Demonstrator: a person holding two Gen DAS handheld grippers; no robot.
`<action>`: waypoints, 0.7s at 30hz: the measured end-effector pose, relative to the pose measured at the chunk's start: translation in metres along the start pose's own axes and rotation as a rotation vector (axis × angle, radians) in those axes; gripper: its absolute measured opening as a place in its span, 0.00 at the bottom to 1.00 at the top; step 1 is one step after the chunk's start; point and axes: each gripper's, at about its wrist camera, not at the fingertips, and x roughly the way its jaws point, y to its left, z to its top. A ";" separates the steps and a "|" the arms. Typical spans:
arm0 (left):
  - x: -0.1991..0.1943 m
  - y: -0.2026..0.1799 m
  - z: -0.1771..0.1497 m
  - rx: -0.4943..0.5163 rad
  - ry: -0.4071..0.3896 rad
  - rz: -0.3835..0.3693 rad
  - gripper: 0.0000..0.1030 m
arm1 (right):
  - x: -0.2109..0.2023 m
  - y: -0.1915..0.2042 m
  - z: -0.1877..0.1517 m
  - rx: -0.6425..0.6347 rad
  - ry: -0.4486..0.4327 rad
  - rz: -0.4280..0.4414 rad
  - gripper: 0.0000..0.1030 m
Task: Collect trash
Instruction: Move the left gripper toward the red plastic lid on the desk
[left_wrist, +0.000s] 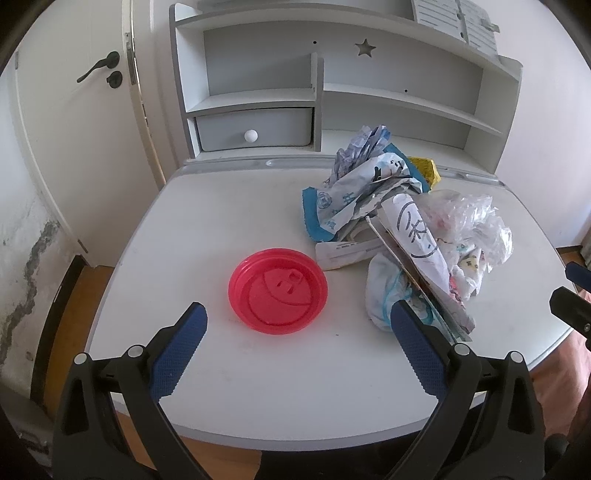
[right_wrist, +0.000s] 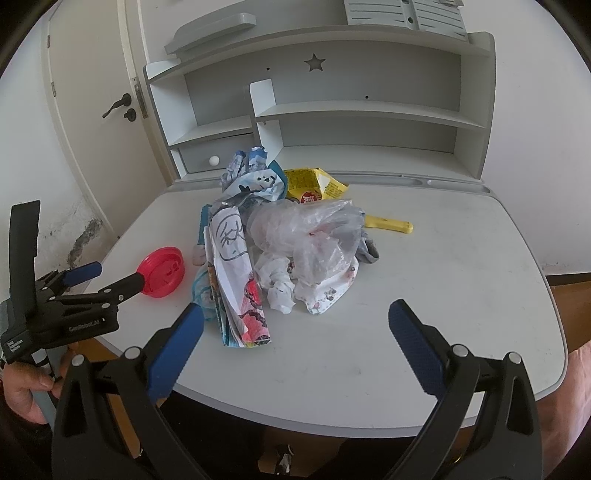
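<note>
Here both grippers, left gripper (left_wrist: 299, 314) and right gripper (right_wrist: 295, 312), hover with jaws spread wide; red lid (left_wrist: 277, 291) lies beside trash pile (right_wrist: 280, 247) on white desk (left_wrist: 221, 206)

White desk (left_wrist: 229, 376), rounded corners, grey shelf hutch along its back edge. Landmark: red lid (left_wrist: 277, 291), lying flat on the desk top. Right of the lid, a trash heap (left_wrist: 399, 229): crumpled printed wrappers, folded paper, clear plastic bag (right_wrist: 314, 236), balled tissue (right_wrist: 279, 284). Beyond the heap, farther from the lid: yellow packet (right_wrist: 314, 184) and a yellow flat piece (right_wrist: 391, 224) on the desk.
</note>
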 end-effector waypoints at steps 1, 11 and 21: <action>0.002 0.001 0.000 -0.002 0.005 0.001 0.94 | 0.000 0.000 0.000 0.000 0.000 -0.001 0.94; 0.010 0.007 -0.001 -0.011 0.023 0.015 0.94 | 0.000 0.000 0.001 0.001 0.002 0.000 0.94; 0.014 0.007 -0.002 -0.007 0.036 0.016 0.94 | 0.000 -0.001 0.001 0.002 0.005 0.002 0.94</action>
